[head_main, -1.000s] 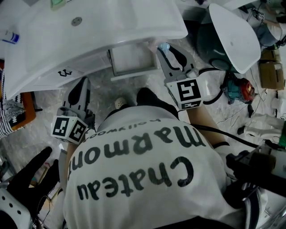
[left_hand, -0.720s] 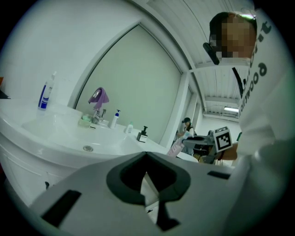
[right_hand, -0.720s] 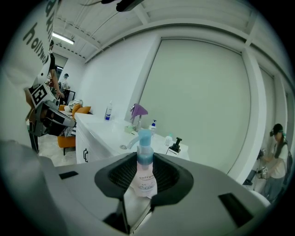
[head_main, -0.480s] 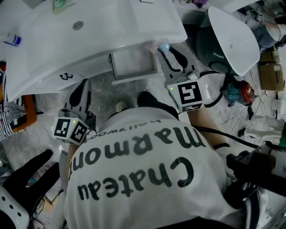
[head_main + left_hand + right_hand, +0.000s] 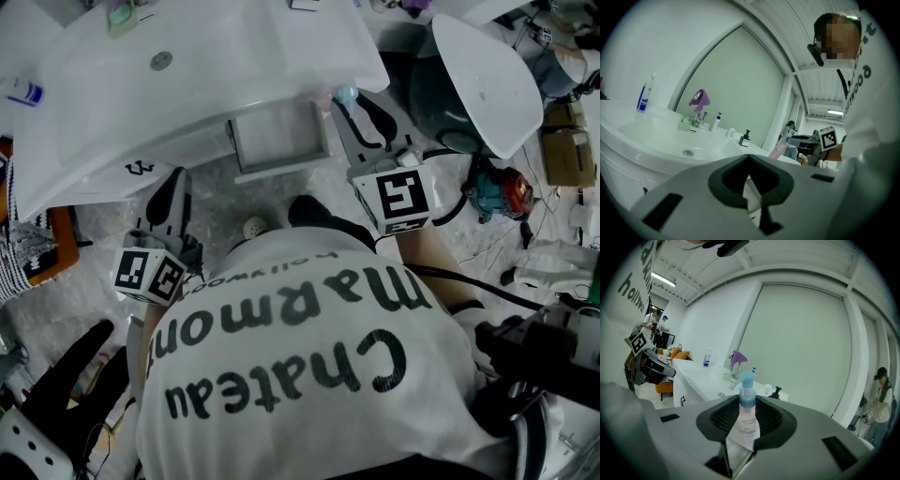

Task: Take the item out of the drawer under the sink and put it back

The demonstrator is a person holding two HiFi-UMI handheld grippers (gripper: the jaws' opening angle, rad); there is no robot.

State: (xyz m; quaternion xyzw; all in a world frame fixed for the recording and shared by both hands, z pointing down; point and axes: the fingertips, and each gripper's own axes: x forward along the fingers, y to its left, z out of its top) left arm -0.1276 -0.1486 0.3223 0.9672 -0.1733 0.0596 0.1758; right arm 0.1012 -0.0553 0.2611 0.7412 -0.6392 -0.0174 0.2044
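Note:
A pale pink pump bottle (image 5: pixel 746 416) with a blue top (image 5: pixel 344 95) stands upright between the jaws of my right gripper (image 5: pixel 351 108), which is shut on its body. In the head view that gripper hangs just right of the open white drawer (image 5: pixel 279 141) under the white sink (image 5: pixel 187 66). The right gripper (image 5: pixel 744 430) view shows the bottle's label against the room. My left gripper (image 5: pixel 172 187) hangs lower left, below the sink cabinet; its jaws meet with nothing between them, as the left gripper (image 5: pixel 750 172) view shows.
A white rounded lid over a dark bin (image 5: pixel 487 80) stands right of the drawer, with a teal power tool (image 5: pixel 499 187) and cables on the floor by it. An orange stool (image 5: pixel 54 230) is at left. Bottles (image 5: pixel 644 96) and a tap (image 5: pixel 698 117) stand on the sink counter.
The head view has drifted slightly. My right gripper stays shut on the bottle beside the drawer, and my left gripper has hardly moved.

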